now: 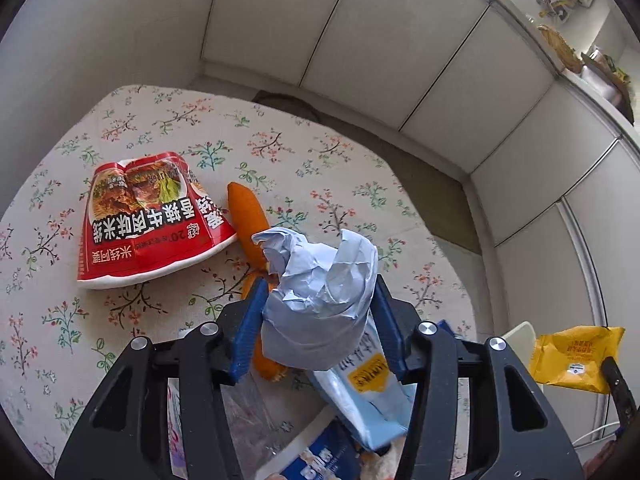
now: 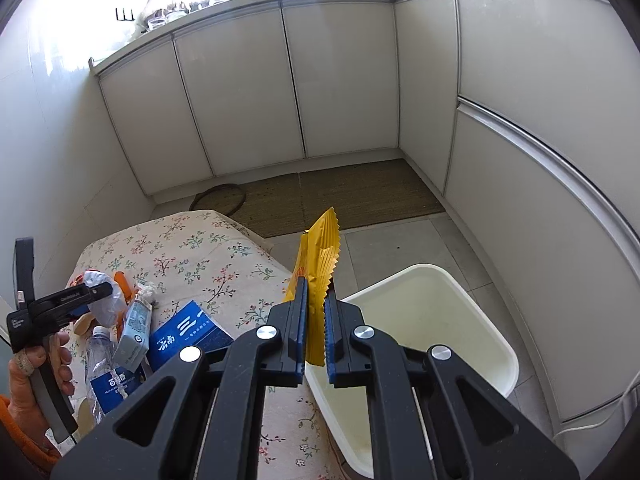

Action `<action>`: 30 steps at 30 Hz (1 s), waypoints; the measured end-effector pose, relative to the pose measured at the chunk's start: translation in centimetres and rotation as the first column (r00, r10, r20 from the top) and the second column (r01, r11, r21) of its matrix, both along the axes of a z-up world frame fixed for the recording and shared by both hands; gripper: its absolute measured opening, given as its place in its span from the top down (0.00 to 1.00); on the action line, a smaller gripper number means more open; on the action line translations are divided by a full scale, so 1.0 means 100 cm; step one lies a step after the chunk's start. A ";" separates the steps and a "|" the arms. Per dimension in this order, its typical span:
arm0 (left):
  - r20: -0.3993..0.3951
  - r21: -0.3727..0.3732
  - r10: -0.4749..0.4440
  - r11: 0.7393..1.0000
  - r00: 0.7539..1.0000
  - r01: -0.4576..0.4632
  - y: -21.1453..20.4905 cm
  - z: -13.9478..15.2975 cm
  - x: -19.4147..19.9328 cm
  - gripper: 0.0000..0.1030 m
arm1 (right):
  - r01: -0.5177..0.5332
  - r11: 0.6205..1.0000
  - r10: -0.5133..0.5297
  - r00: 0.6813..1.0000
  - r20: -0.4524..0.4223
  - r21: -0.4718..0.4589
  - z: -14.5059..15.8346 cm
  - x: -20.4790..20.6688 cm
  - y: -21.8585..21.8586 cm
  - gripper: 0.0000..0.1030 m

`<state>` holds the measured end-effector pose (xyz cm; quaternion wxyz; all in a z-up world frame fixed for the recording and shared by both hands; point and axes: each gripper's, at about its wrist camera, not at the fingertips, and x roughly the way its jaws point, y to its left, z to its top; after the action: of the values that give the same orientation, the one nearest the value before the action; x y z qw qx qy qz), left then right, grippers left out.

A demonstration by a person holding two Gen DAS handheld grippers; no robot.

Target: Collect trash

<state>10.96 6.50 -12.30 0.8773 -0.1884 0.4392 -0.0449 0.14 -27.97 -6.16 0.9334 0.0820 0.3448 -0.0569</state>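
Floral tablecloth [image 1: 168, 128]: red noodle packet [image 1: 152, 216] reads 米线.

Pale blue crumpled paper [image 1: 320, 300] between blue fingers [image 1: 248, 328]; beyond them an orange carrot [image 1: 248, 216], a red packet [image 1: 156, 216], a flowered cream desk [image 1: 120, 320]. Yellow wrapper [image 2: 318, 276] between the other fingers.

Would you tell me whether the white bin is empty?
Empty as far as visible: the bin's inner walls and floor look bare; the right gripper hides part.
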 end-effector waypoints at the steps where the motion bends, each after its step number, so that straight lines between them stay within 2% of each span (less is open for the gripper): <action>1: 0.012 -0.006 0.000 1.000 1.000 0.000 -0.001 0.004 -0.004 0.52 | 0.008 1.000 -0.008 1.000 0.002 -0.007 0.001 -0.002 -0.004 0.93; 7: 0.098 -0.016 -0.037 0.999 0.994 0.038 -0.022 0.039 -0.030 0.52 | 0.080 0.995 -0.082 0.996 -0.034 -0.054 -0.004 -0.013 -0.029 0.93; 11: 0.143 -0.003 -0.105 0.994 0.984 0.107 -0.051 0.057 -0.047 0.52 | 0.117 0.987 -0.127 0.987 -0.095 -0.106 -0.017 -0.017 -0.046 0.93; 15: 0.165 -0.002 -0.187 0.982 0.968 0.190 -0.090 0.067 -0.061 0.52 | 0.148 0.981 -0.168 0.972 -0.162 -0.125 -0.028 -0.022 -0.065 0.87; 16: 0.166 -0.011 -0.211 0.976 0.963 0.216 -0.104 0.068 -0.065 0.52 | 0.158 0.979 -0.178 0.970 -0.164 -0.126 -0.028 -0.024 -0.069 0.74; 17: 0.164 -0.017 -0.228 0.972 0.960 0.234 -0.115 0.067 -0.068 0.52 | 0.171 0.977 -0.190 0.969 -0.160 -0.128 -0.028 -0.026 -0.073 0.50; 19: 0.160 -0.029 -0.267 0.961 0.950 0.275 -0.142 0.066 -0.071 0.52 | 0.224 0.961 -0.244 0.962 -0.122 -0.162 -0.022 -0.034 -0.080 0.34; 24: 0.129 -0.071 -0.348 0.931 0.928 0.359 -0.201 0.057 -0.072 0.51 | 0.308 0.921 -0.329 0.943 -0.053 -0.238 -0.014 -0.050 -0.101 0.27; 30: 0.113 -0.066 -0.432 0.895 0.895 0.441 -0.271 0.049 -0.077 0.50 | 0.382 0.878 -0.404 0.915 -0.019 -0.288 -0.010 -0.064 -0.124 0.23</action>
<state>3.22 -20.62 -7.42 0.8554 -0.1219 0.4254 -0.2692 -6.25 -40.38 -7.16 0.8901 0.0159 0.3461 -0.2960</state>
